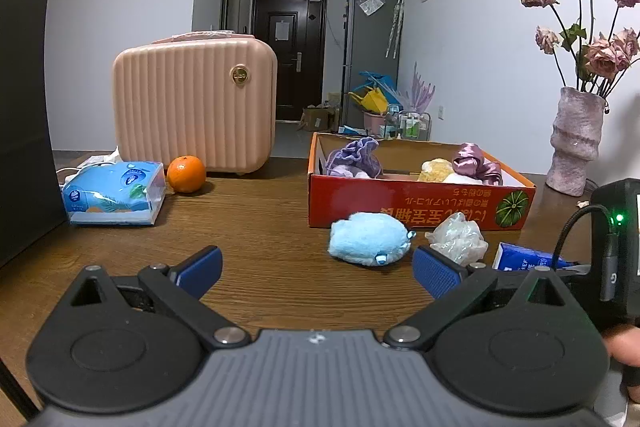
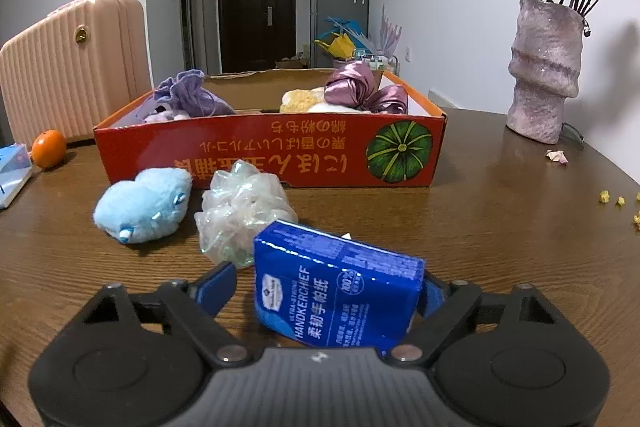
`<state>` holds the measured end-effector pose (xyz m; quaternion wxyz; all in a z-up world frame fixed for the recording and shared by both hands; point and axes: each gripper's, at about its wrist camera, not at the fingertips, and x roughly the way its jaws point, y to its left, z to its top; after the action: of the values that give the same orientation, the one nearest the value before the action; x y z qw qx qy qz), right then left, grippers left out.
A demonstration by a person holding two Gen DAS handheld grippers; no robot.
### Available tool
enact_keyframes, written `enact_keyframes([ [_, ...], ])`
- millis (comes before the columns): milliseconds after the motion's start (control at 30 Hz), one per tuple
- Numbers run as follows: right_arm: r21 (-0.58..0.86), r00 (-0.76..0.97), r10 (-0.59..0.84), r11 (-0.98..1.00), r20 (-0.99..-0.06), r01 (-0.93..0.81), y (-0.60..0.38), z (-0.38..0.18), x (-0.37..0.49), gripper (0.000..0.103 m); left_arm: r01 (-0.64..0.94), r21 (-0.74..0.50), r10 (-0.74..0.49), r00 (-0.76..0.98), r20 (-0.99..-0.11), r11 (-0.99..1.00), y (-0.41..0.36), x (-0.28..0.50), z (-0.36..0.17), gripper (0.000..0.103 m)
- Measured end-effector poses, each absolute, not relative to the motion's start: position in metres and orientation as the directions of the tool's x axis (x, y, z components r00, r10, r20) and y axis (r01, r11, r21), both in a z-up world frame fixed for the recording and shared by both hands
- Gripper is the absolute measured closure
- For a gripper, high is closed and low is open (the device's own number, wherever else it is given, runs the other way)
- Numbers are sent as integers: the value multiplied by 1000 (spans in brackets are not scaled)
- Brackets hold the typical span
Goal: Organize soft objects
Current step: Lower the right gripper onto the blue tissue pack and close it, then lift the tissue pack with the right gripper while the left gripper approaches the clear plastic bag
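A red cardboard box (image 1: 420, 203) (image 2: 280, 151) on the wooden table holds a purple pouch (image 1: 354, 157), a yellow soft item (image 1: 436, 169) and a pink satin scrunchie (image 2: 360, 89). In front of it lie a blue plush toy (image 1: 370, 239) (image 2: 144, 205) and a clear plastic puff (image 1: 458, 237) (image 2: 242, 209). My left gripper (image 1: 318, 271) is open and empty, just short of the plush. My right gripper (image 2: 326, 289) is open around a blue handkerchief pack (image 2: 338, 287) (image 1: 524, 259); the pack leans against the right finger, with a gap at the left finger.
A pink suitcase (image 1: 196, 111), an orange (image 1: 186, 174) and a blue tissue pack (image 1: 116, 193) stand at the left. A vase of dried roses (image 2: 546, 67) stands at the right, with petals scattered nearby. A black panel (image 1: 24, 123) is at the far left.
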<state>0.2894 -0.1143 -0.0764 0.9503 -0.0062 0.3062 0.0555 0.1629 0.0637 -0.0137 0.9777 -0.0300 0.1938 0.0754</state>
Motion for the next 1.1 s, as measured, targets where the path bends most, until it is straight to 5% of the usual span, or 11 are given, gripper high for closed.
enact_keyframes([
  [67, 25, 803, 103, 994, -587, -109, -115, -77, 290, 29, -159, -31, 135, 914, -383, 987, 64, 163, -13, 0],
  [167, 39, 800, 115, 993, -589, -114, -116, -77, 290, 31, -158, -31, 134, 914, -383, 987, 65, 163, -13, 0],
  [1100, 86, 883, 227, 974, -411, -210, -146, -53, 255, 33, -174, 6, 162, 907, -389, 985, 59, 169, -20, 0],
])
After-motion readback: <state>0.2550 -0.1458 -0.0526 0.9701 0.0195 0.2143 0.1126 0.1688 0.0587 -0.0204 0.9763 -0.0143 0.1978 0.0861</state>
